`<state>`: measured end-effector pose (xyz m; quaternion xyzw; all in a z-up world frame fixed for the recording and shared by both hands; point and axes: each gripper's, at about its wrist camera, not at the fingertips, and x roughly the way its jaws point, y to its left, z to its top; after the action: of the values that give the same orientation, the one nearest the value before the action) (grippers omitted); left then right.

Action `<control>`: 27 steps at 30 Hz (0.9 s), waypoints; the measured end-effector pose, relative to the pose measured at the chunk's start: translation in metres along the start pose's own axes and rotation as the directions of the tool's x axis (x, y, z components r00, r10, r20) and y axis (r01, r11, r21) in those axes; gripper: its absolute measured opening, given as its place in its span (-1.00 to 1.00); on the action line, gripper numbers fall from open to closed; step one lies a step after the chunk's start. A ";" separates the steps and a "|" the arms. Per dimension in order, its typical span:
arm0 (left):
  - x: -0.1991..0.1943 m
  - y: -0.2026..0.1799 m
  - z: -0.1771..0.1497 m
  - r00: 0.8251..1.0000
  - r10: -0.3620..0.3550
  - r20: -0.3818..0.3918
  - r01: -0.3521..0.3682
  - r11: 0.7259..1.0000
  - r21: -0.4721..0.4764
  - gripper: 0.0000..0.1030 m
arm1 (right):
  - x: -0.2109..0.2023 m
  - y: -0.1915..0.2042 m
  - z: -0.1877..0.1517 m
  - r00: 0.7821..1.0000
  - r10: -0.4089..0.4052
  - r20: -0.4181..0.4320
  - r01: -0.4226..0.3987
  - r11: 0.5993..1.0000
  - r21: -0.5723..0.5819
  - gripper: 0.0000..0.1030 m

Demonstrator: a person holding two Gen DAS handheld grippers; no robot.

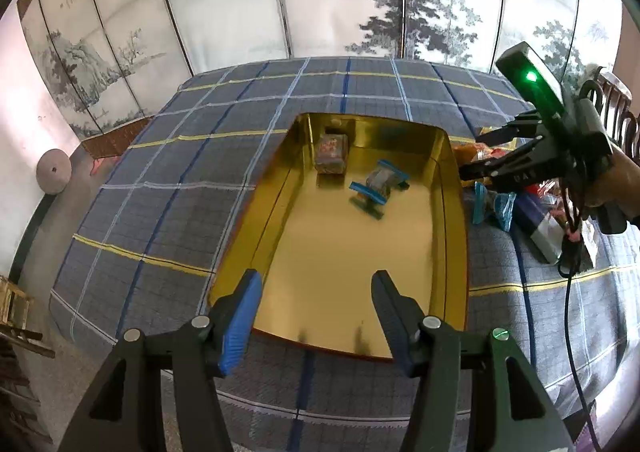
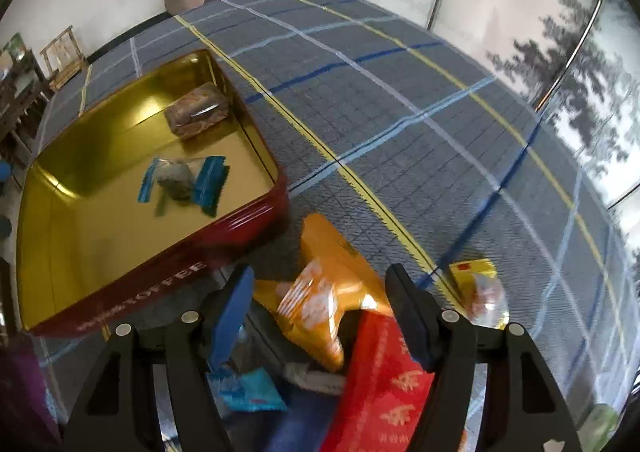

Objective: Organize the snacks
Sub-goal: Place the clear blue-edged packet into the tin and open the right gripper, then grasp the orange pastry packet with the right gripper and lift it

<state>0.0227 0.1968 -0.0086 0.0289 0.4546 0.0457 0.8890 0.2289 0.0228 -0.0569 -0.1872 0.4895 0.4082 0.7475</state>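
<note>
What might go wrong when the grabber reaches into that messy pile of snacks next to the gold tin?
1. The snacks overlap: the orange packet lies against the red packet, so the right tool, open above them, may pinch two at once or drag one off.
2. The pile sits close to the tin, so a lifted packet might bump its red wall.
3. The blue-ended candy lies loose in the tin; a dropped packet could land on it.

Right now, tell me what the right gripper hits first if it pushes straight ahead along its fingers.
Most likely the orange snack packet, lying between the right gripper's open fingers in the snack pile, beside the red packet. Depth is uncertain.
</note>
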 end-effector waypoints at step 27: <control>0.000 -0.133 0.018 0.897 -0.400 -0.188 0.420 0.904 0.080 0.13 | -0.171 -0.056 -0.309 0.926 -0.306 0.221 0.100 0.764 0.638 -0.34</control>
<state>0.0451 0.0648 -0.0107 -0.0189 0.5251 -0.1675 0.8342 0.0626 -0.2941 -0.0522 0.0811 0.4472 0.1659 0.8752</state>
